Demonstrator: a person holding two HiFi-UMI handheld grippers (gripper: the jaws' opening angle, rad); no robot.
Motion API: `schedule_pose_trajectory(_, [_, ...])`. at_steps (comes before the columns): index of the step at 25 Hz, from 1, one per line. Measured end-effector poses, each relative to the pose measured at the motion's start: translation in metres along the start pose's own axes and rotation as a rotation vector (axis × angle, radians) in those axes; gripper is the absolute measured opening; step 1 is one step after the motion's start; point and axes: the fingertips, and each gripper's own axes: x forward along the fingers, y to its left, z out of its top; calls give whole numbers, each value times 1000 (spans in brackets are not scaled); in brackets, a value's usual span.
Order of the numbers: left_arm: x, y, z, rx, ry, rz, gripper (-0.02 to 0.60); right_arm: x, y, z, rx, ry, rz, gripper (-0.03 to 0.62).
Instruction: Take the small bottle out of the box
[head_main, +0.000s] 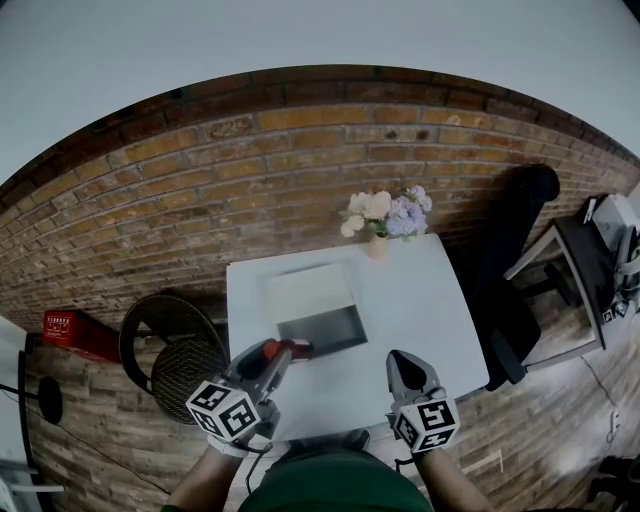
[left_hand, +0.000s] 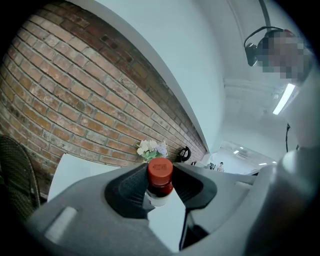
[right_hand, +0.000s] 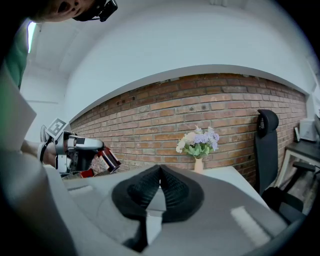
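A small bottle (left_hand: 160, 175) with a red cap and dark contents sits between the pads of my left gripper (left_hand: 160, 189), which is shut on it below the cap. In the head view the left gripper (head_main: 281, 354) holds the bottle (head_main: 293, 348) tilted over the near left corner of the open box (head_main: 322, 331), above the white table (head_main: 420, 310). The right gripper view shows the bottle (right_hand: 109, 159) raised at the left. My right gripper (head_main: 401, 362) hangs over the table's front right part, its jaws shut on nothing (right_hand: 160, 172).
The box's white lid (head_main: 310, 290) stands open behind its dark inside. A vase of flowers (head_main: 385, 220) stands at the table's far edge by the brick wall. A black office chair (head_main: 515, 260) is at the right, a wicker chair (head_main: 175, 355) at the left.
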Motion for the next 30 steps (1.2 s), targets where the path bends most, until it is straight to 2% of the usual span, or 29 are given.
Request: schedule_pose_trajectory(30, [-4, 11, 0, 4, -8, 8, 153, -8, 4, 4, -11, -44, -8, 2])
